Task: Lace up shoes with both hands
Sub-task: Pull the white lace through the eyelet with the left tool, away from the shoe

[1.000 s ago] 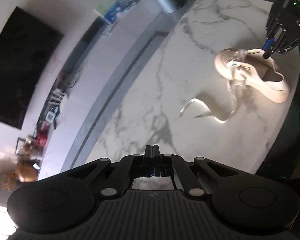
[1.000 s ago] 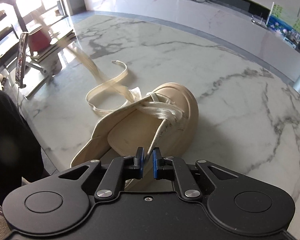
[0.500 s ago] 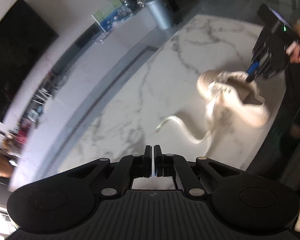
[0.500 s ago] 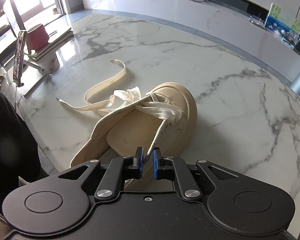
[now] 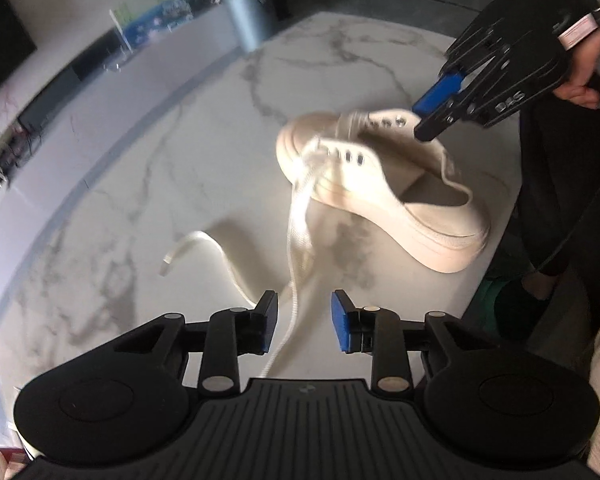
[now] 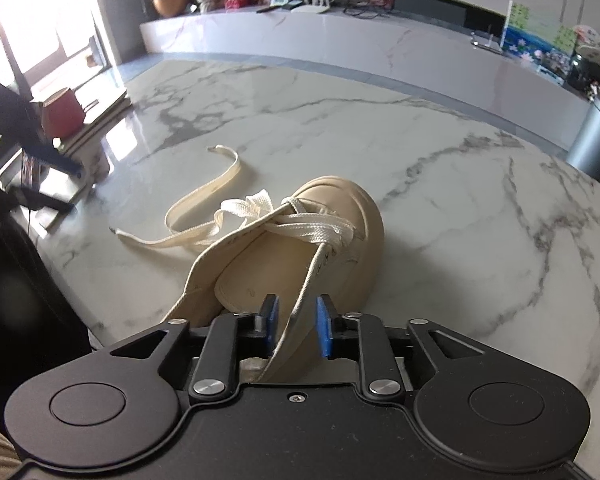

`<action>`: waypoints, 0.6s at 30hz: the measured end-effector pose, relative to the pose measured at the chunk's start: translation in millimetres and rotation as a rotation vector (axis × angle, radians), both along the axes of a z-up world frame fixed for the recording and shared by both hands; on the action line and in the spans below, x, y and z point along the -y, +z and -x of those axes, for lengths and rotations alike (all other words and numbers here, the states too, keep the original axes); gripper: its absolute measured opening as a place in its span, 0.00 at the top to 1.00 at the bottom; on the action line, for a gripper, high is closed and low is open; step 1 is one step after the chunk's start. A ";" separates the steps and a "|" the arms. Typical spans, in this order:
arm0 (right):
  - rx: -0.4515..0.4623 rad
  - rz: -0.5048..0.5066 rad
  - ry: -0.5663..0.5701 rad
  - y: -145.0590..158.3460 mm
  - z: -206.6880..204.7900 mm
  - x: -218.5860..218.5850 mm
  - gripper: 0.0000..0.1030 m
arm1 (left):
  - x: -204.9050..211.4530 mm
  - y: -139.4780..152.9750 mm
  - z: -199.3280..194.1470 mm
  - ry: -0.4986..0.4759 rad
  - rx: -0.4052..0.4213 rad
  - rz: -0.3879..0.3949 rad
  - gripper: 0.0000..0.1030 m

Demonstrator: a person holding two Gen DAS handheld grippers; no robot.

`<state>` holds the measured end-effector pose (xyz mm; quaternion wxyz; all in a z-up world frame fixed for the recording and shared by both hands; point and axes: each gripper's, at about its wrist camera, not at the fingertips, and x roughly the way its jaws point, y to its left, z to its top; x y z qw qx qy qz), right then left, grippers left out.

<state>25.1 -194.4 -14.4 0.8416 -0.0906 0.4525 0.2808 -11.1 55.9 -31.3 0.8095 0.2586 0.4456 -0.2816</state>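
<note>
Left wrist view first: the left gripper [image 5: 304, 322] has its blue-padded fingers [image 5: 269, 322] spread wide, gripping nothing. One lace [image 5: 298, 240] end trails off the shoe [image 5: 380, 184] and runs down between them without touching either pad, as far as I can tell; it's a bit blurred. Its other end curls away to the left on the counter [image 5: 140, 184]. The cream shoe lies on that marble counter, toe pointing away toward the far side, heel near the right edge. Only the eyelets nearest the toe are laced.

Same view, top right: the right gripper [image 5: 440, 114] is held by a hand [image 5: 584, 68] and its tips sit right at the shoe's collar, by the top eyelets.

Right wrist view: the right gripper [image 6: 296, 330] has its fingers [image 6: 324, 332] parted too, with the shoe's eyelet flap [image 6: 300, 308] passing up between the pads. Doesn't look pinched, there's a gap on both sides. Past that, the shoe [image 6: 300, 268] with the lace [image 6: 300, 224] bunched over the toe, both loose ends lying out to the left on the counter [image 6: 460, 184]. A red mug [image 6: 62, 114] sits at the far left, and a grey bin [image 6: 594, 136] stands off the right side.
</note>
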 end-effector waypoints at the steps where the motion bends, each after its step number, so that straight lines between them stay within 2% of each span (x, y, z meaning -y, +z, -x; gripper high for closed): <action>1: 0.001 -0.003 -0.006 -0.4 -0.5 0.2 0.75 | -0.6 -8.8 -2.5 0.013 -0.011 0.009 0.72; 5: 0.003 -0.005 -0.063 -6.3 -4.9 -0.5 0.75 | -4.7 -34.0 -13.7 0.070 -0.036 0.007 0.72; 8: -0.004 -0.011 -0.090 -10.4 -8.9 0.3 0.74 | -6.9 -45.3 -27.4 0.115 -0.092 -0.034 0.72; 11: -0.010 -0.017 -0.093 -13.3 -11.4 -0.7 0.74 | -10.7 -45.4 -35.7 0.112 -0.117 -0.006 0.72; 16: -0.016 -0.018 -0.084 -18.5 -14.2 -4.6 0.74 | -8.3 -58.4 -47.4 0.096 -0.164 -0.013 0.72; 17: -0.016 -0.016 -0.083 -19.5 -14.0 -5.3 0.74 | -7.2 -61.5 -48.6 0.091 -0.175 -0.014 0.73; 18: -0.016 -0.015 -0.083 -20.1 -14.0 -5.6 0.74 | -6.1 -64.5 -49.7 0.087 -0.185 -0.015 0.78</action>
